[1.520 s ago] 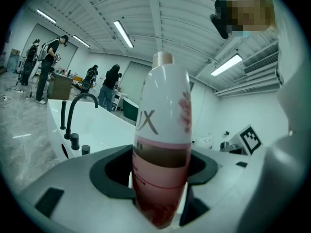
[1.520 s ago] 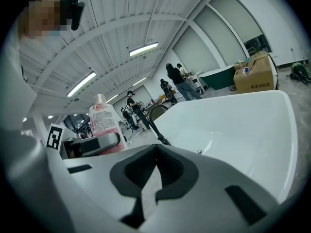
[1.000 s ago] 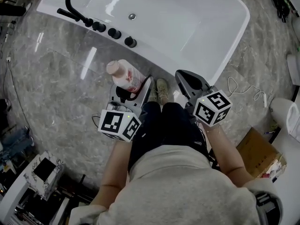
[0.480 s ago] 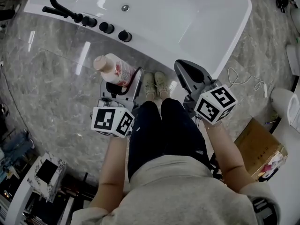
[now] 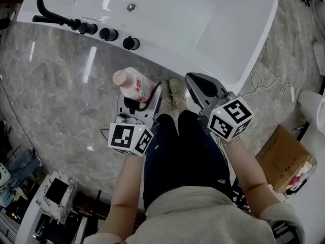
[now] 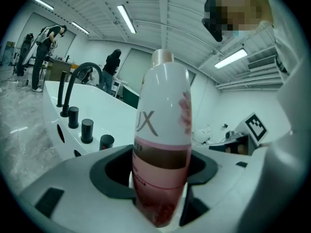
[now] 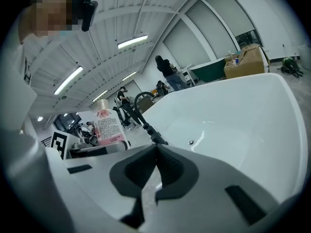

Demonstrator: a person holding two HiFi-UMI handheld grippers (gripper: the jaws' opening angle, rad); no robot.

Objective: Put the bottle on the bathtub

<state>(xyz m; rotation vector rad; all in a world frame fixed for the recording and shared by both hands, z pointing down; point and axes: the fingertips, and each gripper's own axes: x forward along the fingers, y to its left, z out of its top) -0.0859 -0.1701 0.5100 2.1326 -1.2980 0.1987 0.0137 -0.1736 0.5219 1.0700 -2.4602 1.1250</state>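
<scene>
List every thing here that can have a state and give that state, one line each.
bottle: cap on, held off the floor, not yet on the bathtub.
left gripper: shut on the bottle's lower body.
right gripper: shut, nothing between its jaws.
bathtub: empty, no water visible.
faucet: no water running.

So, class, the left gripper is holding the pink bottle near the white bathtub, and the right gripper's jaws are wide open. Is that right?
Not quite. The right gripper is shut, not open: the right gripper view shows its jaws closed together with nothing between them. The rest stands: the left gripper holds the pink bottle near the white bathtub.
</scene>
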